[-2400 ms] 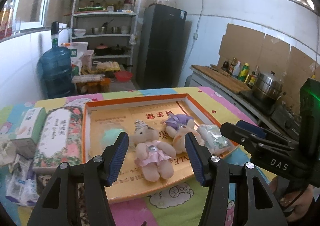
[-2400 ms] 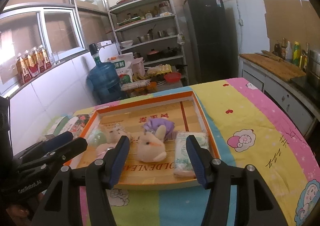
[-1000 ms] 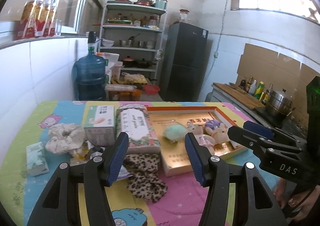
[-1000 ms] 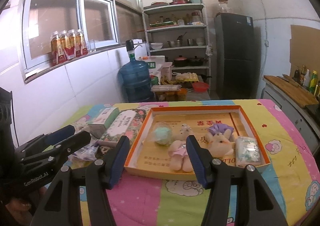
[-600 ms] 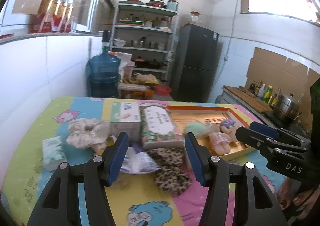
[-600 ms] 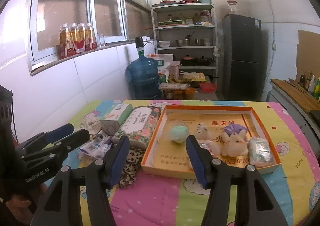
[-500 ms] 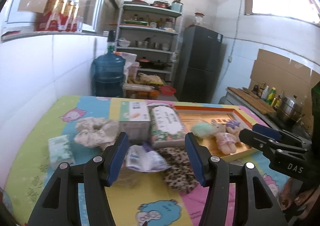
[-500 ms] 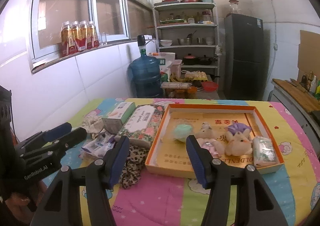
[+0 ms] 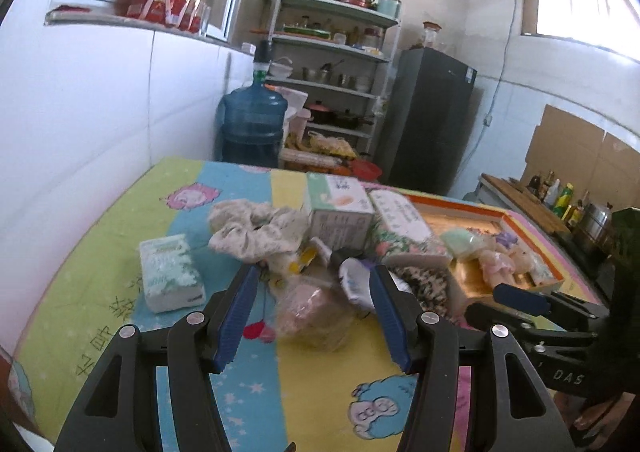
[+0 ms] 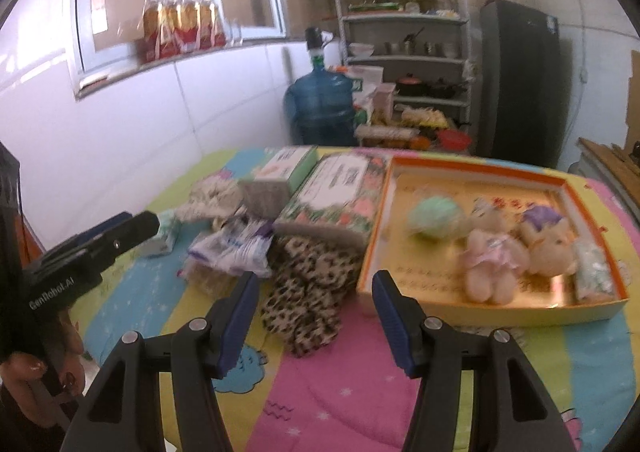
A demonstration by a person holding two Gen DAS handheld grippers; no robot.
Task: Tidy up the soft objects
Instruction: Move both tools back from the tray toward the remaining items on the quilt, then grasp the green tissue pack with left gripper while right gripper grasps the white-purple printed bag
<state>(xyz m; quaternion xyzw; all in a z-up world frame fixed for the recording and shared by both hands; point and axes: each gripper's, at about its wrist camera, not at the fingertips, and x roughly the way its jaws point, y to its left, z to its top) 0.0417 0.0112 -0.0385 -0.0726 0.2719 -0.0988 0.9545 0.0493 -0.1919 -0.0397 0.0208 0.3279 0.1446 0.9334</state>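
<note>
Both grippers are swinging away from the orange tray toward the clutter; left gripper and right gripper are hovering spread and empty over the leopard-print cloth lying beside the tray on the bench.

Two handheld tongs, built of matte black plastic, fill the lower foreground of both wrist views. The left tongs carry ribbed blue pads on angular black arms pierced by triangular cut-outs, with silver screws at the joints. The right tongs match in build; white lettering "DAS" marks their body at 4 o'clock in the left view, while "GenRobot.AI" marks the other unit at 9 o'clock. A hand shows dark-painted fingernails.
</note>
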